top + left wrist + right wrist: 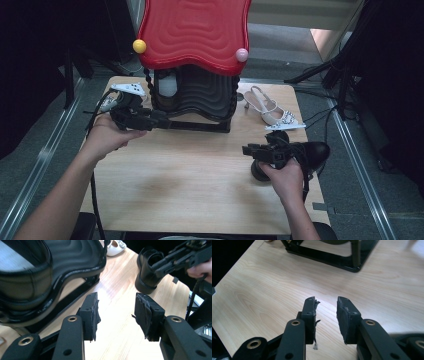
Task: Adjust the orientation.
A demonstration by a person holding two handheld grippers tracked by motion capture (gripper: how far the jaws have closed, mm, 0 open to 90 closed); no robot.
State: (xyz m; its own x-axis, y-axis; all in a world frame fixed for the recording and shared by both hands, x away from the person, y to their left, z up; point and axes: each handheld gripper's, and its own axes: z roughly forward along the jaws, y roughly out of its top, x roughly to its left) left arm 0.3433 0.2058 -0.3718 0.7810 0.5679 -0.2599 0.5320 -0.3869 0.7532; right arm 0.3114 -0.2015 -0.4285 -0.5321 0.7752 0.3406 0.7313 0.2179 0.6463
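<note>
Your left gripper (116, 315) has its jaws standing apart with nothing between them but bare wood of the table (190, 185). In the high view this gripper (159, 120) lies level, its jaws pointing toward the black base bar of the toy house (200, 95), and the tips sit just at that bar's left end. Seen along the jaws, the house's dark ribbed wall (62, 262) looms close on the left side of them, with the black frame running along the table just ahead of the left jaw. Beyond the house's corner, a white sandal (115, 247) peeks in at the far edge.

Your right gripper (325, 315) also stands open and holds nothing; pale wood shows through the gap. In the high view it (250, 150) points to your left across the table, clear of any object in front of its tips. The black shoe (307, 152) stands right behind and beside your right hand (285, 175), touching or nearly touching the gripper body; I cannot tell which. From your left gripper, that black shoe (147, 272) sits ahead and to the right, upright, opening upward. Farther off from your right gripper, the white sandal (272, 111) lies on the table just beyond the black shoe, beside the house's right wall. The red wavy roof (195, 30) tops the house.
</note>
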